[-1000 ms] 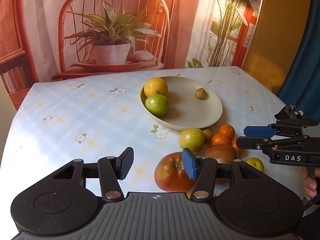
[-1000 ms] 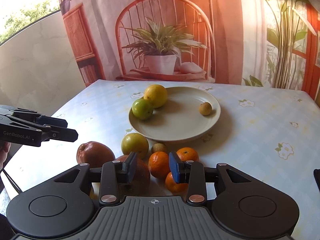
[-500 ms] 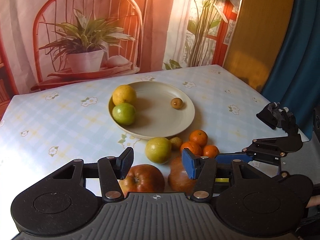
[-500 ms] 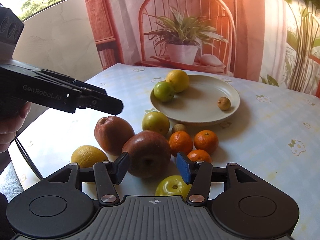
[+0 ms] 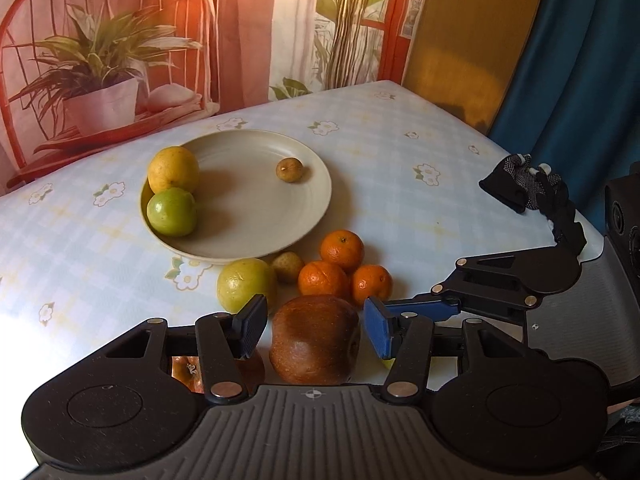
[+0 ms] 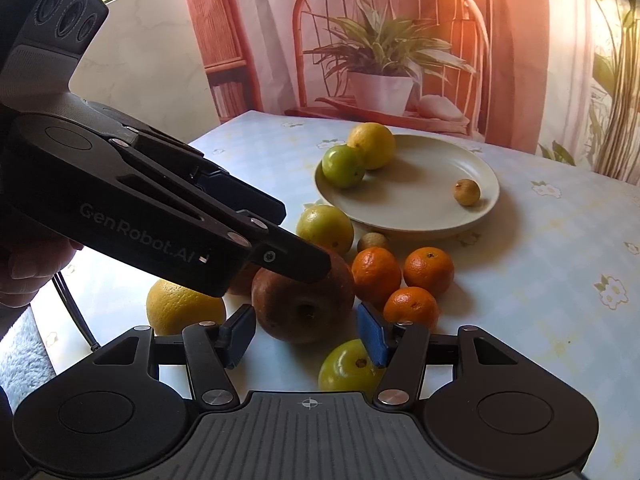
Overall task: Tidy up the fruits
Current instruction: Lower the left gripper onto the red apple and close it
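My left gripper (image 5: pixel 316 328) is open, its jaws straddling a brown-red apple (image 5: pixel 316 340) without pressing on it. In the right wrist view its fingers (image 6: pixel 288 256) hang over that same apple (image 6: pixel 304 308). My right gripper (image 6: pixel 306 336) is just short of the apple. Its jaws are opening and nothing is gripped. A green apple (image 6: pixel 348 364) lies under its right finger. The cream plate (image 5: pixel 276 216) holds a lemon (image 5: pixel 173 170), a green fruit (image 5: pixel 172 212) and a small brown fruit (image 5: pixel 289 169). Three oranges (image 5: pixel 324 280) sit beside the apple.
A yellow-green fruit (image 5: pixel 246 284) and a small brown fruit (image 5: pixel 287 266) lie by the plate's near rim. A red apple (image 5: pixel 188 372) and a yellow citrus (image 6: pixel 184 312) sit near the table's front. A black glove (image 5: pixel 524 188) lies at the right edge. A hand (image 6: pixel 32 264) holds the left gripper.
My left gripper has shifted from the red apple to straddle the brown-red one. The right gripper's jaws have spread wider and it has drawn back a little from the oranges.
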Action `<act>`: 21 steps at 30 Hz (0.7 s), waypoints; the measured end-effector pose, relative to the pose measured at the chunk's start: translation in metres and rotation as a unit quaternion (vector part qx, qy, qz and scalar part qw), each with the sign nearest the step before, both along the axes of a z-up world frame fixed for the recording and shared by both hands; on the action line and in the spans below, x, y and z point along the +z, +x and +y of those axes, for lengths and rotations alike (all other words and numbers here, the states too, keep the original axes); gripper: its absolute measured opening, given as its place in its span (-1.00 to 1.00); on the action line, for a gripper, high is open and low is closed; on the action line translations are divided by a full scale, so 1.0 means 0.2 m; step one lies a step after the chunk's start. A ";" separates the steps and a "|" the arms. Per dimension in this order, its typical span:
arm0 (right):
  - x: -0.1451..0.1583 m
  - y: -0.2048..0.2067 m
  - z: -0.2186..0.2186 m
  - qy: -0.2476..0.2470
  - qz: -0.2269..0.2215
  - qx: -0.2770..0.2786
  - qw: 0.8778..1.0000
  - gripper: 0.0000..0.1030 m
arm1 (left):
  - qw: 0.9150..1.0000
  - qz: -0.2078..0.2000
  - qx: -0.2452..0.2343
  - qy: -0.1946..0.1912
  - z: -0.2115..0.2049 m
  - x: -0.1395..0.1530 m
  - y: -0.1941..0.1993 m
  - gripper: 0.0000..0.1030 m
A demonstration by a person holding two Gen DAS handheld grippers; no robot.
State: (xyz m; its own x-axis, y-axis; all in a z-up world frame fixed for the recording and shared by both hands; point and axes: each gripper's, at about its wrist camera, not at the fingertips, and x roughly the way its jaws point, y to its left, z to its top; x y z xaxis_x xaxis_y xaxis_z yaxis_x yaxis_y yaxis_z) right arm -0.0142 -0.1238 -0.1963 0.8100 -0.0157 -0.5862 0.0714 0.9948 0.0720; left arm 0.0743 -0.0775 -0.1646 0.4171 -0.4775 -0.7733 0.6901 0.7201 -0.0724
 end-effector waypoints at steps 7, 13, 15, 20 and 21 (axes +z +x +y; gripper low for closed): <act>0.00 0.02 0.00 -0.003 0.006 0.002 1.000 0.02 | 1.000 0.004 -0.001 0.012 0.02 -0.03 0.05 0.09; 0.00 0.07 -0.02 0.019 0.016 0.003 1.000 0.02 | 1.000 0.015 0.025 -0.008 0.08 -0.02 0.11 0.09; 0.00 0.08 -0.02 0.019 0.019 0.006 1.000 0.02 | 0.999 0.009 0.033 -0.009 0.10 -0.01 0.13 0.09; -0.01 0.12 -0.01 0.010 0.035 0.011 0.999 0.02 | 0.999 0.014 0.047 -0.020 0.14 -0.02 0.16 0.08; -0.02 0.13 -0.02 0.012 0.038 0.012 0.999 0.01 | 0.999 0.012 0.049 -0.019 0.15 -0.02 0.17 0.08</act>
